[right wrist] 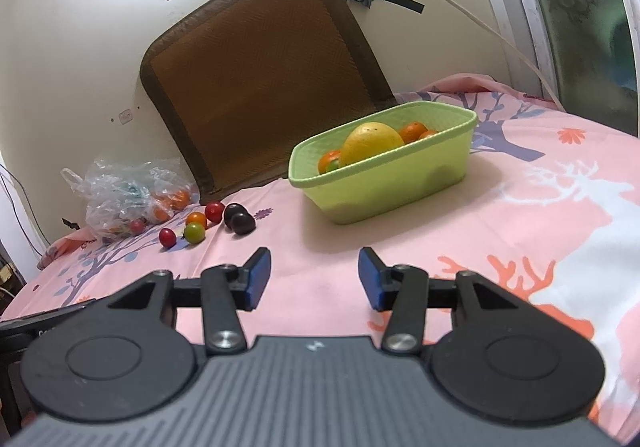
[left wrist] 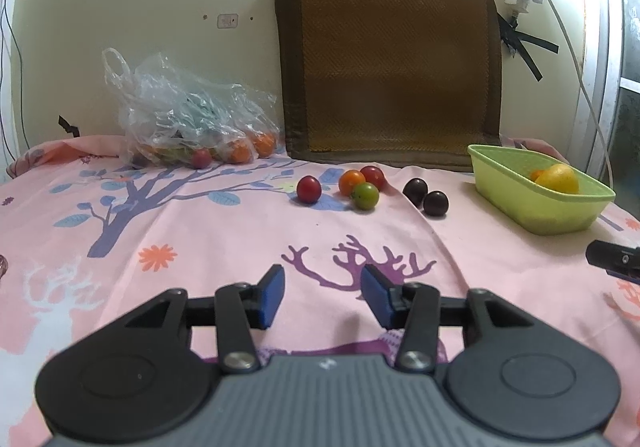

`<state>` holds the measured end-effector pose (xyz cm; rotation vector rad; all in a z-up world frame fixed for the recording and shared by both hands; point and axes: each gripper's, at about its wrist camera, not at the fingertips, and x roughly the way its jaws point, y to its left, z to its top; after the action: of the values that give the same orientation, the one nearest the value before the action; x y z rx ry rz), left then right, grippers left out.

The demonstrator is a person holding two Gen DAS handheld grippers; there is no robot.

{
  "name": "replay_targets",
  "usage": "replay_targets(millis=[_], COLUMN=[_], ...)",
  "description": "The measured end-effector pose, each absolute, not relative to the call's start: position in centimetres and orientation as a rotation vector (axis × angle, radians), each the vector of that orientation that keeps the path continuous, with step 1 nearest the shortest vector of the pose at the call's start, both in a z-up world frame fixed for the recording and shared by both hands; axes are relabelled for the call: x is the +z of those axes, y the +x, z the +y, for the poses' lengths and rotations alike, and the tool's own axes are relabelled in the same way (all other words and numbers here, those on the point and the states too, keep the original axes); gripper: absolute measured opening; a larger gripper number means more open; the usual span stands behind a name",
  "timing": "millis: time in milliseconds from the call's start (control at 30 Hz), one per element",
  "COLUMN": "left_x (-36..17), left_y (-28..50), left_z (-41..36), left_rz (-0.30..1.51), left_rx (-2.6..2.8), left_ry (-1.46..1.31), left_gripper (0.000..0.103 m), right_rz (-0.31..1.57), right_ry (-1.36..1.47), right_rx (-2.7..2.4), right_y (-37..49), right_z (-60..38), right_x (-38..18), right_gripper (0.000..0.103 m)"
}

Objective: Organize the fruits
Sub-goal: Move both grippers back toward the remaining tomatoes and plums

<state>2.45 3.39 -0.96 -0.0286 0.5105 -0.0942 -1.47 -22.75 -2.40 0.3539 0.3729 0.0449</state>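
A: How do the two tools sit?

B: The left gripper hangs low over the near part of the pink bedsheet, level, its blue pads spread apart with nothing between them. The right gripper is likewise spread and empty, held a little above the sheet and pointed toward the green basket. Its black tip shows at the right edge of the left wrist view.

A: And from left to right along the far edge?

B: A clear plastic bag with oranges and other fruit inside lies at the far left, against the wall. Next to it a brown woven mat leans upright on the wall. In front of the mat lie loose fruits: a red one alone, then an orange one, a green one and a second red one in a touching cluster, then two dark plums side by side. The basket stands at the far right, holding a yellow mango and several oranges.

A: Open room?

B: The sheet between both grippers and the fruit row is bare cloth. The basket's right side also has free sheet up to the window frame.
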Motion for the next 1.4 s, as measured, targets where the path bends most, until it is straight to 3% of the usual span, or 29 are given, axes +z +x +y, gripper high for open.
replay_targets(millis=[1400], left_x=[-0.6], left_y=[1.4], left_z=[3.0], left_rz=[0.440], left_rx=[-0.216], left_ry=[-0.007], left_gripper=[0.059], right_rz=[0.336], right_ry=[0.357], right_rx=[0.045], right_y=[-1.7], right_z=[-22.7], right_x=[-2.3], right_gripper=[0.060])
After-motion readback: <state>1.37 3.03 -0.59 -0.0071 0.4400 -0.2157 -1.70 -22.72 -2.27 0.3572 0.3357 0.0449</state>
